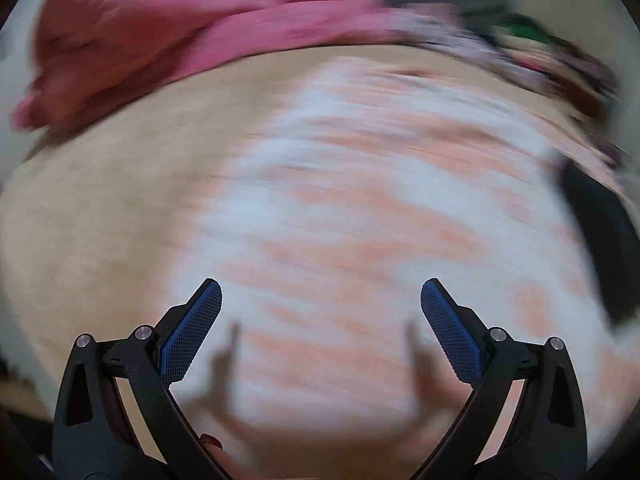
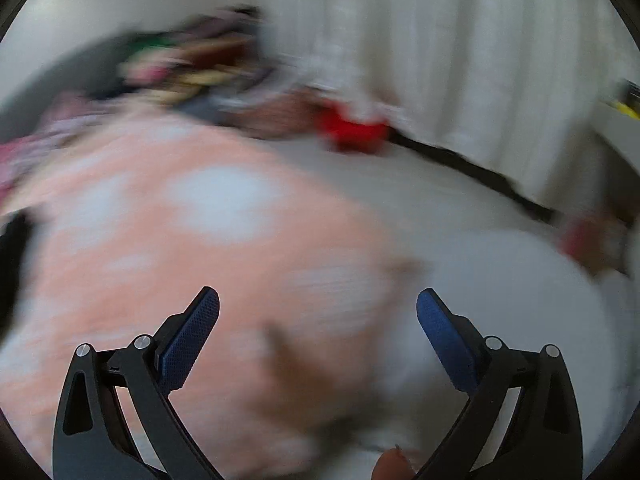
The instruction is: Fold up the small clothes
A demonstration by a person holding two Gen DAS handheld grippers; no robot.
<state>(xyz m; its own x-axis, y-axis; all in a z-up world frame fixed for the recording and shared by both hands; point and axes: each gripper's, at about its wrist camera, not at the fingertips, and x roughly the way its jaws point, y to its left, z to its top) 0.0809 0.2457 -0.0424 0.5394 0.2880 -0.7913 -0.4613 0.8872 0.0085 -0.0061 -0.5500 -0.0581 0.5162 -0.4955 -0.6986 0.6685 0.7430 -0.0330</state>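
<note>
Both views are smeared by motion blur. A peach and white patterned garment (image 1: pixel 360 200) lies spread on the tan surface (image 1: pixel 100 220) under my left gripper (image 1: pixel 320 296), which is open and holds nothing. In the right wrist view the same peach garment (image 2: pixel 180 240) lies flat, its right edge meeting a white surface (image 2: pixel 500 280). My right gripper (image 2: pixel 318 304) hangs open above that edge, with nothing between its blue pads (image 2: pixel 188 344).
A pink cloth (image 1: pixel 140 40) lies bunched at the far left. A mixed heap of coloured clothes (image 2: pixel 188 64) sits at the back, with a red item (image 2: pixel 356 132) beside it. A white curtain (image 2: pixel 460 60) hangs behind. A fingertip (image 2: pixel 394 466) shows at the bottom edge.
</note>
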